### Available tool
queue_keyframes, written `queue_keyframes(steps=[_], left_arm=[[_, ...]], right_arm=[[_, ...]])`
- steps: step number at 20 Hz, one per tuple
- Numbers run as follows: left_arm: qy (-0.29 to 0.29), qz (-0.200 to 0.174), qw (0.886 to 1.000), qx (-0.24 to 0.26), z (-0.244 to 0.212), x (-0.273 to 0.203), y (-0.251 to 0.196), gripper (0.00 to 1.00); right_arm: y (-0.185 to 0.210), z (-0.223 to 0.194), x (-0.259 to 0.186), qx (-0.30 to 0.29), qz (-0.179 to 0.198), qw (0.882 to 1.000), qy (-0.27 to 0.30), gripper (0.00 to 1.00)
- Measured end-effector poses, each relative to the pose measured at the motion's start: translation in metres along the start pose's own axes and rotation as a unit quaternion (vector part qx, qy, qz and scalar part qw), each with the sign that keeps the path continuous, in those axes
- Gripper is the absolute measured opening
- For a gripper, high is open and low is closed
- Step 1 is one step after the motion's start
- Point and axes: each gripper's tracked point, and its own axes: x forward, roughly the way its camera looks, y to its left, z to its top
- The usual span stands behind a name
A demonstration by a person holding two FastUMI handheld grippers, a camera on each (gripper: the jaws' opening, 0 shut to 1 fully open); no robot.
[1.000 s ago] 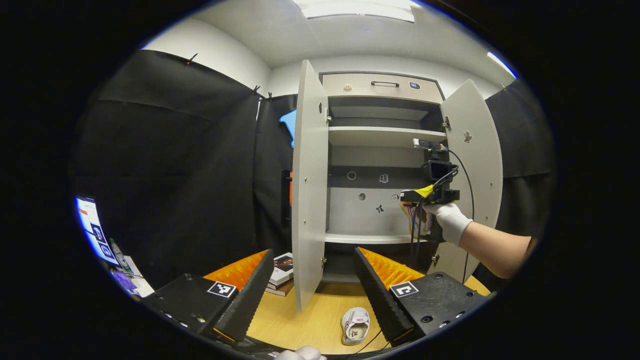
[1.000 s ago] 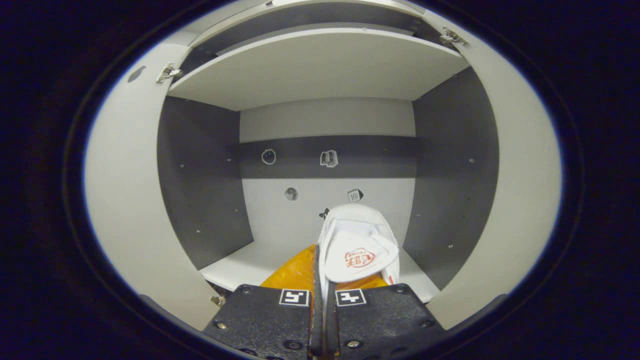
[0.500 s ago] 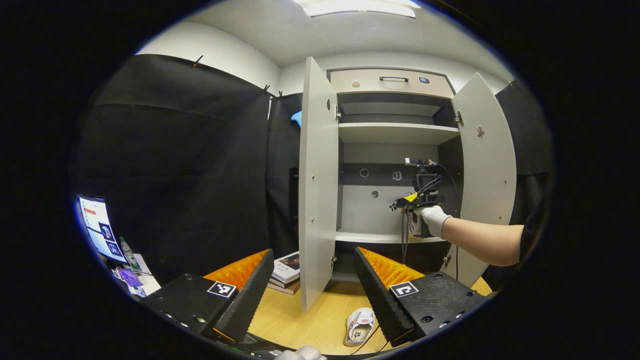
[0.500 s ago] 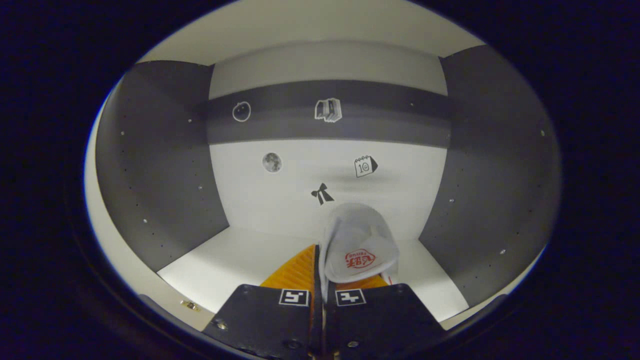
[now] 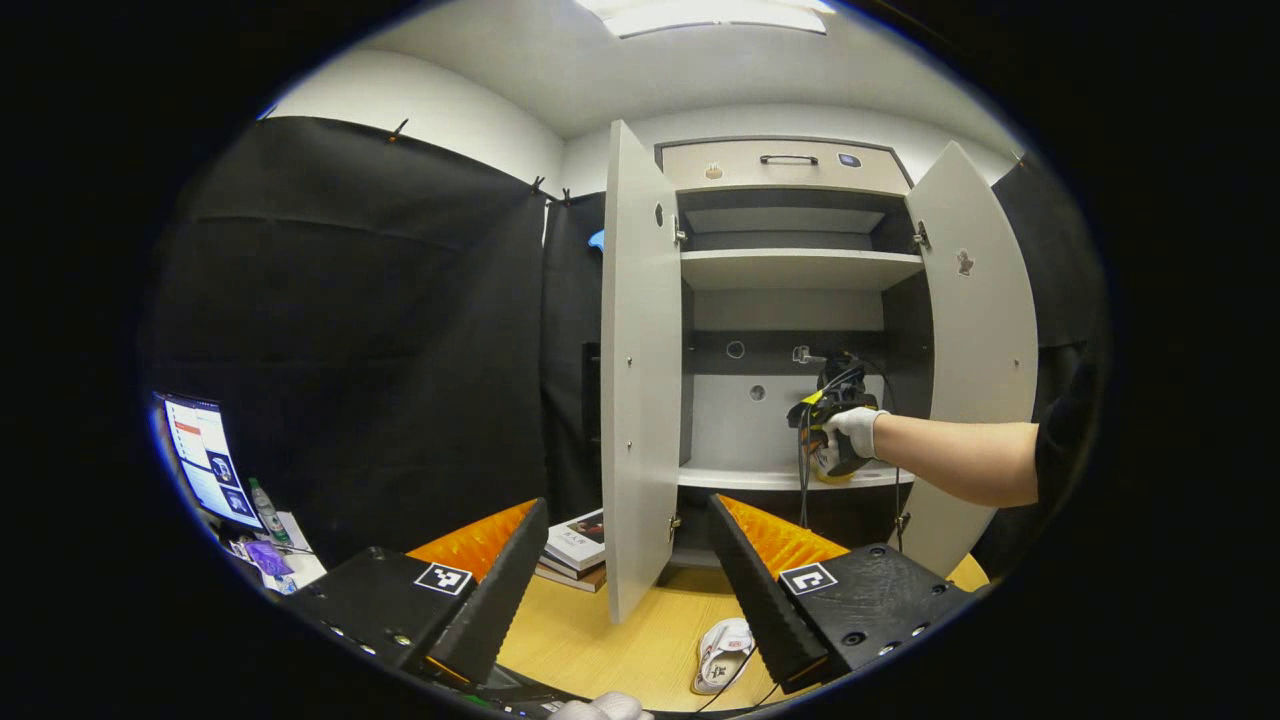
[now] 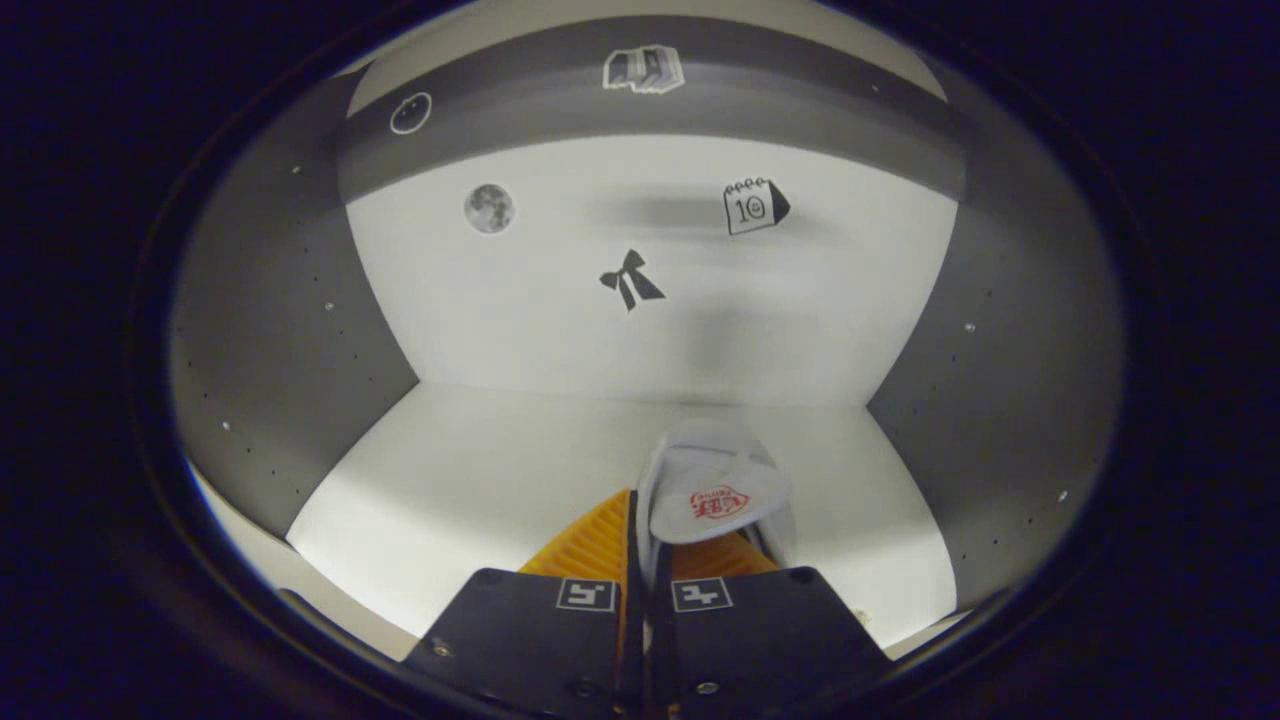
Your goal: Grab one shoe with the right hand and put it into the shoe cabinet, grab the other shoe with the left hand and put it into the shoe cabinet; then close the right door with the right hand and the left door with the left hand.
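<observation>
In the right gripper view the right claw (image 6: 641, 560) is closed almost to nothing on the heel rim of a white shoe (image 6: 712, 480), whose long axis runs straight ahead along the fingers, toe toward the cabinet's back panel (image 6: 640, 300) and opening upward so the printed insole shows. The shoe hangs low over the white shelf (image 6: 480, 490) inside the shoe cabinet, on the shelf's right half; whether its sole touches the shelf I cannot tell. Stickers of a bow, a moon and a calendar dot the back panel. The left gripper view gives the wider scene: the shoe cabinet (image 5: 790, 165) stands with its left door (image 5: 640, 370) and right door (image 5: 975, 340) both swung open, and a gloved hand (image 5: 852, 428) on an outstretched arm holds the right claw (image 5: 832, 462) inside the middle compartment, just above its shelf. The left claw (image 5: 625, 580) stands wide open with nothing between its fingers, held well back from the cabinet over the wooden table (image 5: 620, 640). On that table, just beside the left claw's right finger, lies the other shoe (image 5: 722, 652), white, opening up, its long axis pointing roughly toward the cabinet. A stack of books (image 5: 575, 545) sits on the table by the foot of the left door, and a lit monitor (image 5: 205, 470) shows at the far left.
</observation>
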Motion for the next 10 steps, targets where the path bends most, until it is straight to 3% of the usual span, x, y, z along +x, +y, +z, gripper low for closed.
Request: queue_keyframes(steps=[4,7,8,9,10], left_arm=[[0.001,0.002,1.000,-0.002,-0.002,-0.001,0.007,0.96],[-0.003,-0.001,1.000,-0.003,0.000,-0.001,0.012,0.96],[-0.002,-0.004,1.000,-0.004,0.000,-0.001,0.013,0.96],[-0.002,-0.006,1.000,-0.004,0.001,-0.001,0.015,0.96],[-0.002,-0.009,1.000,-0.006,0.001,-0.001,0.017,0.96]], right_arm=[[-0.003,-0.001,-0.007,-0.004,-0.020,1.000,0.000,0.11],[-0.006,0.009,-0.032,0.008,-0.012,0.999,-0.044,0.19],[-0.008,0.017,-0.045,0.011,-0.007,0.997,-0.074,0.36],[-0.009,0.025,-0.060,0.008,-0.009,0.994,-0.107,0.46],[-0.015,0.033,-0.077,-0.004,-0.021,0.990,-0.142,0.51]])
